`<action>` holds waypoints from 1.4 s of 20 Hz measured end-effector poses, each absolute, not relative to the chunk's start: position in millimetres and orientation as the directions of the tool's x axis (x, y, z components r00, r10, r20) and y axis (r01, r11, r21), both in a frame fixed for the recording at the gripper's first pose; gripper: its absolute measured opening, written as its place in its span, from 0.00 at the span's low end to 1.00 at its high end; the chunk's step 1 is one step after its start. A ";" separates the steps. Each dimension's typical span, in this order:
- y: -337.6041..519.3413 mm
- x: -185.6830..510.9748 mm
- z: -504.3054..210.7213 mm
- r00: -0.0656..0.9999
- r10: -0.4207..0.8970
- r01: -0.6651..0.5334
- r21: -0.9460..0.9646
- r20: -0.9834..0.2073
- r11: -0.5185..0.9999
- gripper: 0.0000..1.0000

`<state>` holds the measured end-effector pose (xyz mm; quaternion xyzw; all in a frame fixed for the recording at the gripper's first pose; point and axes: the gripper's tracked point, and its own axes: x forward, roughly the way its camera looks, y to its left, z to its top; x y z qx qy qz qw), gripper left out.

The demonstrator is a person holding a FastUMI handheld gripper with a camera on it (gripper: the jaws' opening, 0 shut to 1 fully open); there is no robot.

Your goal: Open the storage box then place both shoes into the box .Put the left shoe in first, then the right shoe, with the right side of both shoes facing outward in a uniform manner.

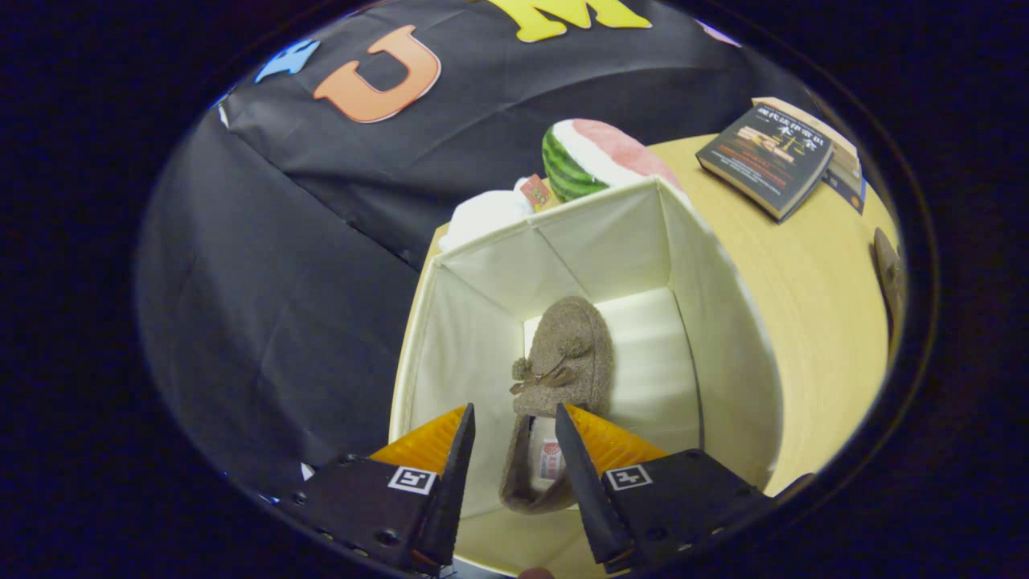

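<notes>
The white fabric storage box [715, 322] stands open on the wooden table, seen from above. One brown fuzzy shoe [567, 354] with a small bow lies on the box floor, toe pointing to the far wall and heel toward me. My gripper [514, 412] hovers over the near side of the box, open, with the shoe's heel showing in the gap between its fingers. A strip of white shows between the left finger and the heel; the right finger overlaps the heel's edge. A second brown shoe [888, 277] lies on the table well to the right of the box.
A watermelon-slice plush [599, 157] and a white soft item [486, 217] sit just behind the box. Two books [764, 157] lie at the table's far right corner. Bare tabletop [812, 322] stretches between the box and the second shoe.
</notes>
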<state>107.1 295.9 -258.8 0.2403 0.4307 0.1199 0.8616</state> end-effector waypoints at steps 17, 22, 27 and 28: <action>28.9 30.5 -122.1 0.893 0.149 -0.072 0.192 -0.424 0.979 0.96; -100.2 -1.4 -145.6 0.895 0.006 0.061 0.137 -0.446 0.989 0.96; -188.2 -18.1 -198.8 0.850 -0.070 0.138 0.093 -0.522 0.986 0.96; -199.6 -19.6 -213.0 0.833 -0.074 0.150 0.095 -0.548 0.984 0.96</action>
